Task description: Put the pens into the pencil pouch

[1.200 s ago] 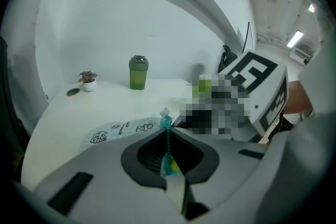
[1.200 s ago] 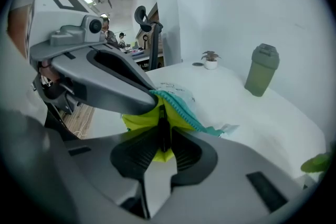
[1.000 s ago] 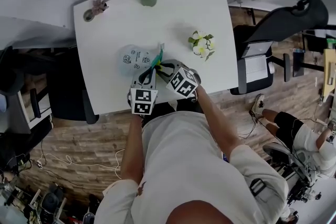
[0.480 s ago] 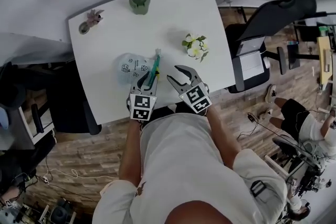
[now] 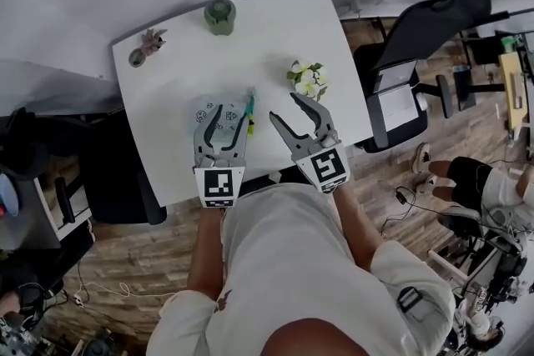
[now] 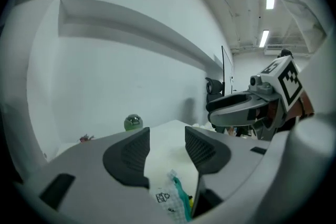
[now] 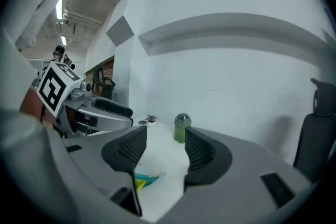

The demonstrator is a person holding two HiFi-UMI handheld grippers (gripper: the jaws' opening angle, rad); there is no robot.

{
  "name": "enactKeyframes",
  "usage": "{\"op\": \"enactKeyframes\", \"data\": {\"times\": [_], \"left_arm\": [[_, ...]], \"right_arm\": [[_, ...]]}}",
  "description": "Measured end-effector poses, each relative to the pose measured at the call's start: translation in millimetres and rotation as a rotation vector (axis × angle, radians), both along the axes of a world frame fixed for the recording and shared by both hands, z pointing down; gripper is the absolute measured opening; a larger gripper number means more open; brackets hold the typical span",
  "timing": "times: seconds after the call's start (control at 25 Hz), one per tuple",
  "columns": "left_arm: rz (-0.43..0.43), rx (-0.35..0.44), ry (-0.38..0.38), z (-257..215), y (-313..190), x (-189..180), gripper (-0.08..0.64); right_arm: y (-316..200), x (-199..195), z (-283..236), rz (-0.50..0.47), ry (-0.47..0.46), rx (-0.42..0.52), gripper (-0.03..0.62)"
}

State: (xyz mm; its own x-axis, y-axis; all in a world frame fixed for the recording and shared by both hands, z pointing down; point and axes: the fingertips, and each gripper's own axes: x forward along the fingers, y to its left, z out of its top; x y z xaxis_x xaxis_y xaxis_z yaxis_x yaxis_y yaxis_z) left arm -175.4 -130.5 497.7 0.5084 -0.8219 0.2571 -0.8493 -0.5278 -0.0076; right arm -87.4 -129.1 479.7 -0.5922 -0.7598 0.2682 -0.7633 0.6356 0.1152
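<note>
Status of pens (image 5: 249, 107): bunched at right end of pouch (image 5: 209, 114), teal ends poking out past the mouth, a bit of yellow beside them. Pouch flat on tabletop (image 5: 167, 100), toward near edge, about midway along it. No loose pens seen elsewhere on tabletop. Judged: loading done or nearly so; depth of pens inside not readable. Possibly left: pushing the ends fully in and closing the mouth. Kind of closure not made out.

Left hand-held gripper (image 5: 224, 119): above pouch, not touching it as far as left gripper view shows. Pointed away from the person toward far edge, only slightly nose-down. Jaws wide and opening, nothing between the pads; pouch and teal ends visible below them.

Right hand-held gripper (image 5: 285, 107): just right of the pens, above tabletop, angled toward far right corner, likewise only slightly nose-down. Jaws wide and opening, empty; pen ends visible below and between them on the tabletop, not gripped.

Grippers side by side, apart, each visible in the other's view.

Bystanders: jar (image 5: 220, 15) at far edge, small plant (image 5: 146, 43) at far left corner, flowers (image 5: 307, 77) toward right edge. None in the way, by the look of it.
</note>
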Motion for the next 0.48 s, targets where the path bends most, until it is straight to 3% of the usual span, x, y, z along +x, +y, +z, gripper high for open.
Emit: {"op": "enactKeyframes", "data": {"times": [0.2, 0.48], "left_arm": [[-0.057, 0.114, 0.089, -53.2, -4.7, -12.1, 0.224], [-0.088, 0.149, 0.083, -64.5, -6.4, -28.6, 0.232]], "right_arm": [[-0.4, -0.7, -53.8, 0.042, -0.118, 0.119, 0.259], [-4.1, 14.7, -50.9, 0.120, -0.071, 0.110, 0.270]]}}
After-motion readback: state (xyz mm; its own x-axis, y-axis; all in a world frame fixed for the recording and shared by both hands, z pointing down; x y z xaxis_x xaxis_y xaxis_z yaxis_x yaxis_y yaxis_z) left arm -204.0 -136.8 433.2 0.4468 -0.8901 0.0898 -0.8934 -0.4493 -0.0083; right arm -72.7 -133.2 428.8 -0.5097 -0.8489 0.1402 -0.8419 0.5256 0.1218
